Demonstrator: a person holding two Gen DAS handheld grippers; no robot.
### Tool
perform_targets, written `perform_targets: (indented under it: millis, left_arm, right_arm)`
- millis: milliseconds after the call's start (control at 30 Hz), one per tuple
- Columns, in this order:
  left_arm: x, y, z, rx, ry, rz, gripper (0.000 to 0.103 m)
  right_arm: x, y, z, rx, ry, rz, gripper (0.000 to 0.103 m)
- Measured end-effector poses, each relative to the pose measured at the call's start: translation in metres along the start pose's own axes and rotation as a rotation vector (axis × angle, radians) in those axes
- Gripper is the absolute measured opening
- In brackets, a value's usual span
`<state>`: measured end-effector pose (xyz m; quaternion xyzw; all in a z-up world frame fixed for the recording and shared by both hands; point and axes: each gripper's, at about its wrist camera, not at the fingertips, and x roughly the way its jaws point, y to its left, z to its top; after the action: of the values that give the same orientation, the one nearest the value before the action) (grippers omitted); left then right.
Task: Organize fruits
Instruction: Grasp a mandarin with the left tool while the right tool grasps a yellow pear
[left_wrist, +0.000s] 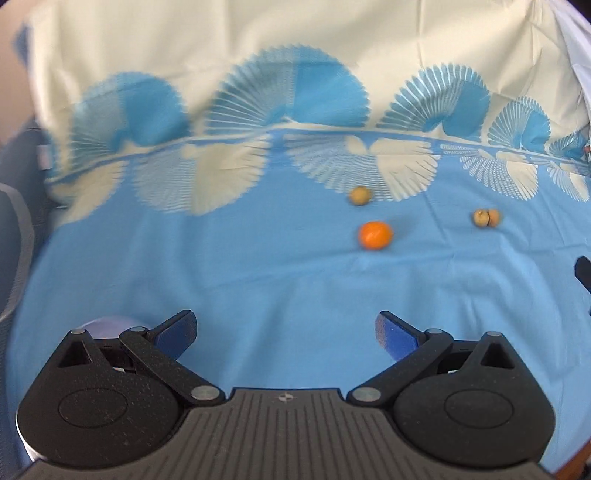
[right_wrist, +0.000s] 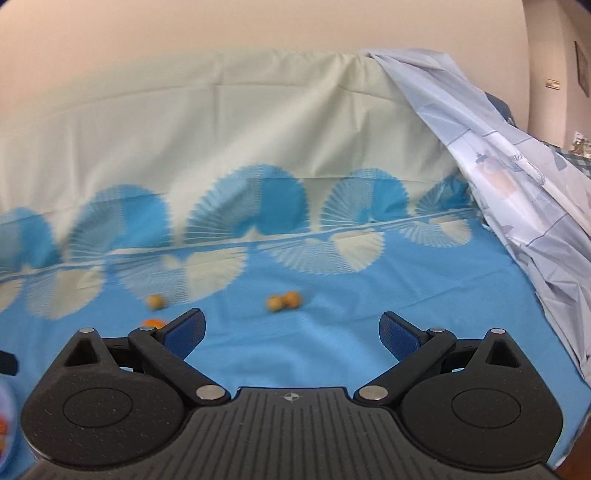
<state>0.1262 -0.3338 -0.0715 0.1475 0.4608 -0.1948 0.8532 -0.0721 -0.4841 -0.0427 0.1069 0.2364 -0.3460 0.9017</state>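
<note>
On the blue patterned cloth (left_wrist: 277, 266) lie an orange tangerine (left_wrist: 375, 235), a small yellow-brown fruit (left_wrist: 360, 195) just behind it, and a touching pair of small brown fruits (left_wrist: 487, 218) further right. My left gripper (left_wrist: 286, 330) stands open and empty, well short of them. My right gripper (right_wrist: 291, 332) is open and empty too. In its view the pair of small fruits (right_wrist: 283, 301) lies just ahead, the single small fruit (right_wrist: 155, 301) to the left, and the tangerine (right_wrist: 153, 323) is half hidden behind the left finger.
A pale lilac bowl rim (left_wrist: 110, 325) peeks out behind my left gripper's left finger. A bowl edge (right_wrist: 5, 424) with orange fruit shows at the right view's bottom left. A crumpled light sheet (right_wrist: 517, 177) hangs at the right. The cloth rises up a backrest (right_wrist: 221, 129) behind.
</note>
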Motion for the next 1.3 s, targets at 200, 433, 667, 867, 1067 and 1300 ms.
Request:
perform_targets:
  millis: [200,433,667,867,1067,1300]
  left_arm:
    - [0.094,-0.041,0.041,0.018,0.032,-0.036,0.103]
    - [0.167,-0.059,0.066,0.048,0.048,-0.063,0.103]
    - [0.189,-0.07,0.071,0.094,0.061,-0.076,0.103]
    - [0.174,-0.056,0.063,0.039,0.038,-0.092,0.077]
    - [0.145,-0.043,0.057,0.028,0.036,-0.13,0.038]
    - [0.078,-0.017,0.024,0.012,0.036,-0.125,0.038]
  right_arm:
    - [0.136,-0.027,0.001,-0.012,0.073,-0.038,0.099]
    - [0.243,-0.027,-0.014,-0.032,0.185,-0.022,0.099]
    - [0.278,-0.012,-0.023,-0.072,0.132,0.023,0.102]
    - [0.269,-0.01,-0.025,-0.088,0.099,0.058,0.059]
    - [0.248,0.005,-0.026,-0.08,0.123,0.097,0.03]
    - [0.176,-0.004,-0.016,-0.015,0.092,0.069,0.03]
